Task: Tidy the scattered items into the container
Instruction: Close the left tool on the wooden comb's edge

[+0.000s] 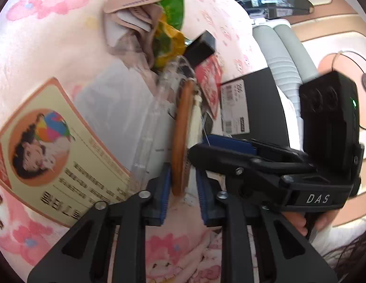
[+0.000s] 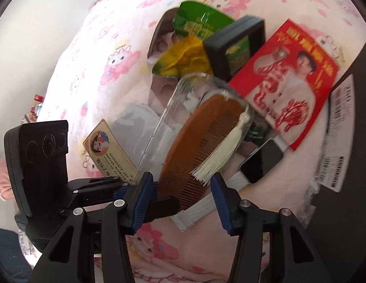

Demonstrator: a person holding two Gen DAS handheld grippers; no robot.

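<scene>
Comb (image 2: 197, 146), wooden w/ cream tassel (image 2: 218, 151), stands on edge at the mouth of a clear plastic container (image 2: 176, 99), on a pink cartoon-print blanket (image 2: 100, 59). Container lies tipped on its side amid the clutter; how far the comb sits inside, can't tell.

L gripper (image 1: 183, 195): blue pads either side of the comb's near end (image 1: 181, 129), fingers close-set and apparently pinching it; left pad looks to touch the wood, contact on the other side is unclear. In the right wrist view one L finger (image 2: 159, 204) lies against the comb's lower end.

R gripper (image 2: 180, 202): fingers spread wide, nothing between them but the comb's lower edge and a white strap; not gripping. Its finger tip (image 1: 220, 146) shows just right of the comb in the left wrist view.

Around container:
- green/yellow snack packets (image 2: 190, 47) behind it, touching
- black frame-like box (image 2: 235, 44) beside packets
- red printed card (image 2: 287, 80) to right, flat
- smartwatch, white band (image 2: 261, 158), near comb's tassel side
- yellow illustrated card (image 1: 53, 146) to left, flat on blanket
- black box w/ barcode label (image 1: 251, 103) far right
</scene>
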